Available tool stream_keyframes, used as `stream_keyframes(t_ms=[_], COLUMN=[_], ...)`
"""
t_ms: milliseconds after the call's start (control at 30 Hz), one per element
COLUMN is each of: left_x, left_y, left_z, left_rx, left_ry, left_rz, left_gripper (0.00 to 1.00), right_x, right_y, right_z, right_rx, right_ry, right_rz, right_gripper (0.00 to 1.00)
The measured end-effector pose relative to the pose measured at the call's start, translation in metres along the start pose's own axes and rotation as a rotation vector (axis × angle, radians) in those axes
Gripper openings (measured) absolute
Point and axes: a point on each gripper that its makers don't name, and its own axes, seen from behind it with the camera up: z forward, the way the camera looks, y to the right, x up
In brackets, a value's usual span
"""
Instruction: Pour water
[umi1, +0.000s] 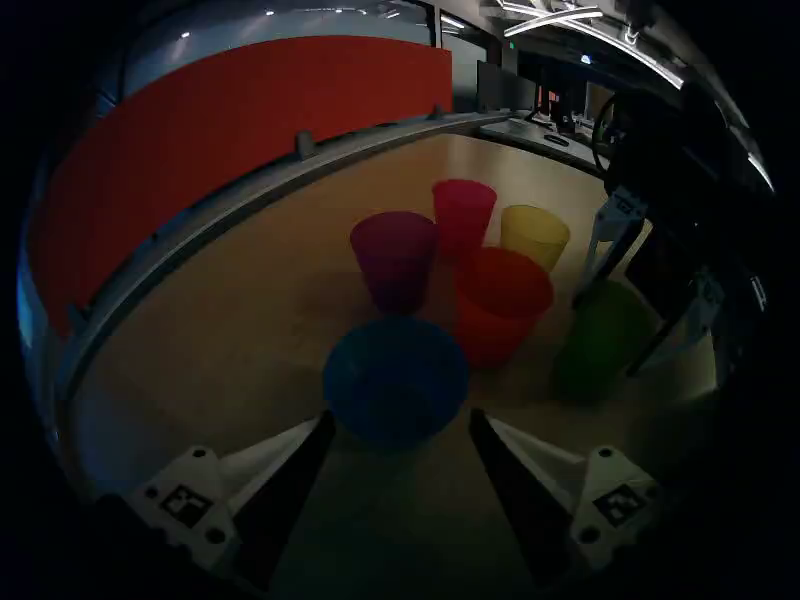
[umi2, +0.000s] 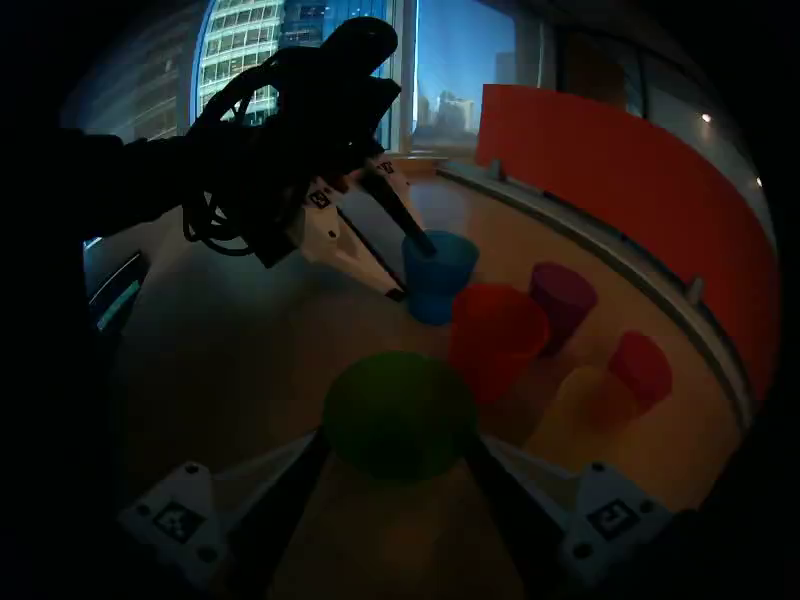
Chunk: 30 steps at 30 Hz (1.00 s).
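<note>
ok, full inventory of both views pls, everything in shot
blue cup: 1, blue, between left gripper's fingers
green cup: 1, green, between right gripper's fingers
orange-red cup: 1, orange-red, middle of cluster
purple cup: 1, purple, behind blue cup
pink cup: 1, pink-red, far back
yellow cup: 1, yellow, beside pink cup
table: 1, light wood, under cups
divider panel: 1, red, table's far edge
window: 1, buildings outside
left gripper: 1, white fingers, contact unclear
right gripper: 1, white fingers, contact unclear
</note>
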Motion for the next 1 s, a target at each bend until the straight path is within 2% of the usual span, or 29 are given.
stream_keyframes(t_ms=[300, 700, 767, 833, 1000], left_x=[0.005, 0.009, 0.009, 0.009, 0.009], left_y=[0.004, 0.000, -0.002, -0.003, -0.004], left_z=[0.010, 0.021, 0.022, 0.023, 0.024], left_rx=[-0.018, -0.017, -0.010, -0.003, 0.001], left_ry=[-0.008, -0.011, -0.011, -0.010, -0.010], left_rz=[0.023, 0.021, 0.023, 0.023, 0.027], left_gripper=[1.00, 1.00, 0.98, 0.85, 0.83], right_x=[0.002, 0.004, 0.004, 0.005, 0.004], right_y=[-0.002, -0.002, -0.002, -0.002, -0.002], right_z=[0.007, 0.010, 0.010, 0.010, 0.010], right_rx=[0.012, 0.018, 0.021, 0.022, 0.023], right_ry=[0.001, 0.005, 0.006, 0.007, 0.005], right_rz=[-0.005, 0.005, 0.005, 0.007, 0.011], right_gripper=[0.99, 0.99, 0.99, 0.99, 0.99])
